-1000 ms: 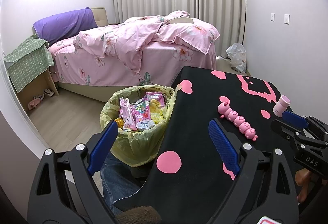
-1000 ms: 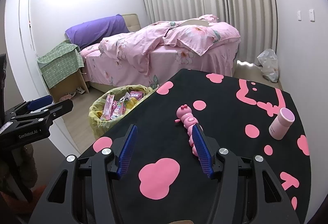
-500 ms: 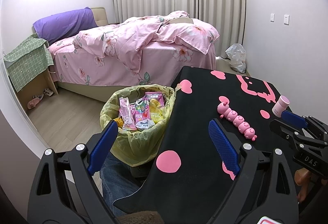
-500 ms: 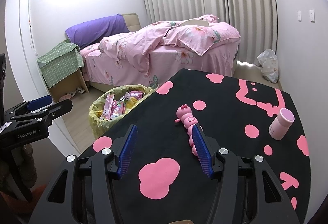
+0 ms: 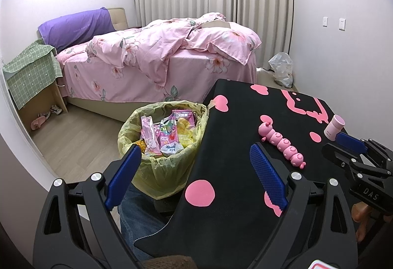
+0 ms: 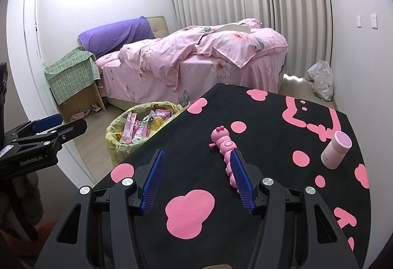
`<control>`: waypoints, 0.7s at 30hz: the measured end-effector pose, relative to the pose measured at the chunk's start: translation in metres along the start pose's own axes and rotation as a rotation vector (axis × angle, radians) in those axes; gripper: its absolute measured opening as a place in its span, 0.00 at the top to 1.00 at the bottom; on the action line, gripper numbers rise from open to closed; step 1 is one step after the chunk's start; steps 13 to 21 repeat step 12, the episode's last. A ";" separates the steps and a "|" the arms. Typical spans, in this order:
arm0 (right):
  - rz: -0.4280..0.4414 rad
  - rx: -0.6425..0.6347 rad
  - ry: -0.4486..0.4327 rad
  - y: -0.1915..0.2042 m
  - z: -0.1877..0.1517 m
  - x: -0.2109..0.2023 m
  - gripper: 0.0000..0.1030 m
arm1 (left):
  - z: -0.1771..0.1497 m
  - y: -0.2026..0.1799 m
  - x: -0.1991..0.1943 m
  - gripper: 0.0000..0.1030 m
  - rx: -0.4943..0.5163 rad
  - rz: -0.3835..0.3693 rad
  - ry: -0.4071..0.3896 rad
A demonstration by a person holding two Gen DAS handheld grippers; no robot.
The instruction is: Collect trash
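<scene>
Bedroom cleanup: snack wrappers sit heaped in the yellow-lined bin, tucked just beside the black table w/ pink shapes, likely so trash drops straight in. Left gripper and right gripper hover w/ jaws apart, empty. Only a pink caterpillar toy and small pink bottle sit on the tabletop, so collection looks about done.

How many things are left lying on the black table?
2: a pink caterpillar toy mid-table, and a pink bottle standing near the right edge. Nothing else shows on the table.
</scene>
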State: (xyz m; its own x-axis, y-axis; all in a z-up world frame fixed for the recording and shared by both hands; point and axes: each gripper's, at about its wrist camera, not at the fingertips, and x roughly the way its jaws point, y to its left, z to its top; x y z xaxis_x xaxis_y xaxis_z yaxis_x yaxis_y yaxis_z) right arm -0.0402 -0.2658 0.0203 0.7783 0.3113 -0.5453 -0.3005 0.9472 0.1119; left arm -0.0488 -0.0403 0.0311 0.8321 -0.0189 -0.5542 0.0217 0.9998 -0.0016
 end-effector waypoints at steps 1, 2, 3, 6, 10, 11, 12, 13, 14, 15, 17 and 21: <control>0.000 0.000 0.001 0.000 0.000 0.000 0.48 | 0.000 0.000 0.000 0.17 0.003 -0.004 -0.001; 0.001 0.000 0.001 0.000 0.000 0.000 0.48 | 0.000 -0.001 0.000 0.17 0.008 -0.008 -0.002; 0.001 -0.001 0.002 0.000 0.000 0.000 0.48 | 0.000 -0.002 0.000 0.17 0.010 -0.012 0.000; 0.004 -0.004 0.018 -0.006 0.001 0.004 0.49 | 0.003 -0.002 0.012 0.17 0.001 -0.041 0.043; -0.063 0.020 0.020 -0.056 0.012 0.027 0.40 | 0.010 -0.014 0.061 0.17 -0.002 -0.090 0.138; -0.084 0.032 0.032 -0.071 0.015 0.040 0.40 | 0.010 -0.020 0.075 0.16 0.001 -0.097 0.159; -0.086 0.055 0.072 -0.095 0.021 0.066 0.40 | 0.010 -0.032 0.100 0.13 0.012 -0.108 0.202; -0.086 0.055 0.072 -0.095 0.021 0.066 0.40 | 0.010 -0.032 0.100 0.13 0.012 -0.108 0.202; -0.086 0.055 0.072 -0.095 0.021 0.066 0.40 | 0.010 -0.032 0.100 0.13 0.012 -0.108 0.202; -0.086 0.055 0.072 -0.095 0.021 0.066 0.40 | 0.010 -0.032 0.100 0.13 0.012 -0.108 0.202; -0.086 0.055 0.072 -0.095 0.021 0.066 0.40 | 0.010 -0.032 0.100 0.13 0.012 -0.108 0.202; -0.086 0.055 0.072 -0.095 0.021 0.066 0.40 | 0.010 -0.032 0.100 0.13 0.012 -0.108 0.202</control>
